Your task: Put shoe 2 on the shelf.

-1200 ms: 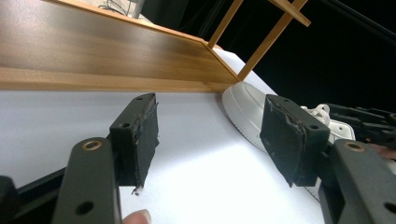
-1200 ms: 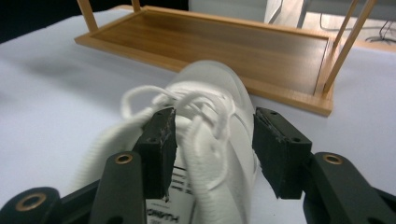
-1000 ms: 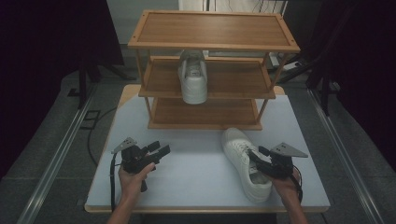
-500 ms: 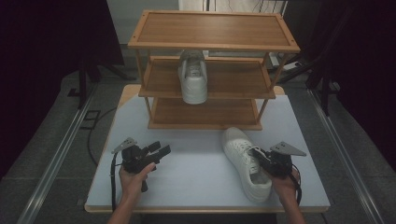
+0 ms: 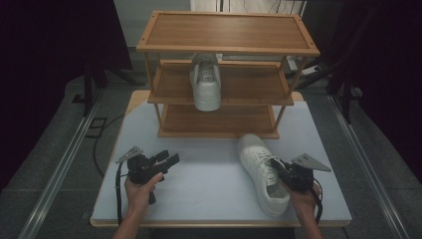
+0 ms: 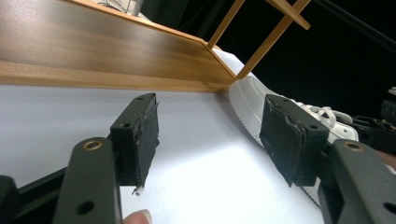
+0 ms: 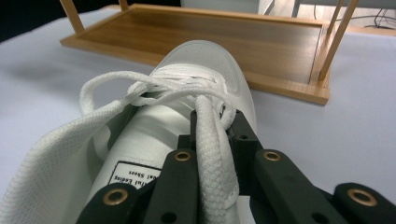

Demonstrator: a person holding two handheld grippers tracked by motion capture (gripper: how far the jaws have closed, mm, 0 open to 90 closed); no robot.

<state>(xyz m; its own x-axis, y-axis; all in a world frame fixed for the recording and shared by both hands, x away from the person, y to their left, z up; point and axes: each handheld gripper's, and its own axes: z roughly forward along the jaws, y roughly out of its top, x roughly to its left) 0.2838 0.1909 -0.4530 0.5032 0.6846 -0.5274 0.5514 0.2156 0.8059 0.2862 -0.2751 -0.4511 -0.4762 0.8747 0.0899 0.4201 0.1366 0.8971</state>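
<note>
High view: my shoe rack (image 5: 226, 31) holds one white shoe (image 5: 206, 82) mid-shelf; in front, my right gripper (image 5: 278, 169) has just pinched the second shoe's (image 5: 261, 172) collar; left gripper (image 5: 166, 160) gapes empty.

The rack (image 5: 226, 74) stands at the far side of your worktop (image 5: 209, 179) — one shoe (image 5: 205, 82) sits on its middle shelf. The other shoe (image 5: 261, 172) lies on the worktop before the rack, toward your right — the left gripper (image 5: 169, 160) is well apart at its left.
</note>
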